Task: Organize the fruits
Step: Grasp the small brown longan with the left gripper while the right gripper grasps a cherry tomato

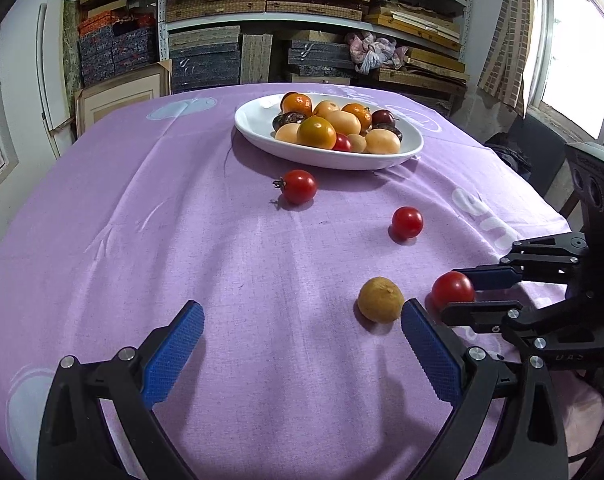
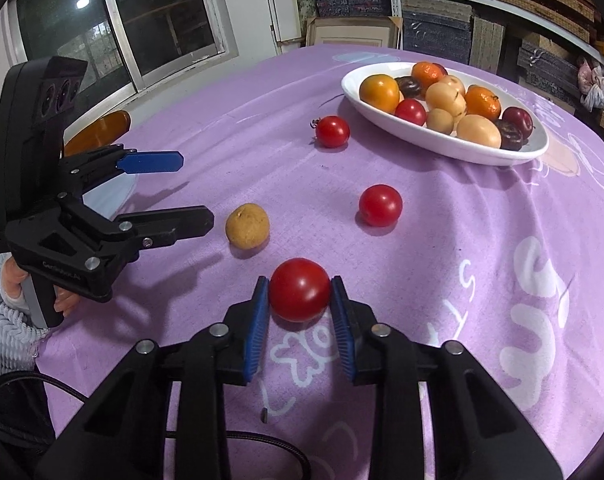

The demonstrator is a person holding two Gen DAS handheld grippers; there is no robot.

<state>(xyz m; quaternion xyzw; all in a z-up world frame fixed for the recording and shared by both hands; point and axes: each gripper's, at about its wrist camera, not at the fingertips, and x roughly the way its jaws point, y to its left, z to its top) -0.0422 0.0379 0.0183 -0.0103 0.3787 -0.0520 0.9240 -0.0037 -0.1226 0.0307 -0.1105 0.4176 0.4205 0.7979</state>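
Right wrist: tongs [image 2: 300, 292] clamp round tomato [image 2: 299, 289] (no long axis).

Right tongs [image 2: 299, 292] clamped shut around something, left tongs [image 1: 302, 320] spread wide, both angled downward.

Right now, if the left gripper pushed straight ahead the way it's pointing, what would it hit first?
Probably just the purple tablecloth. The open left gripper has nothing between its fingers; the round tan fruit sits beside the right finger, though depth is unclear.
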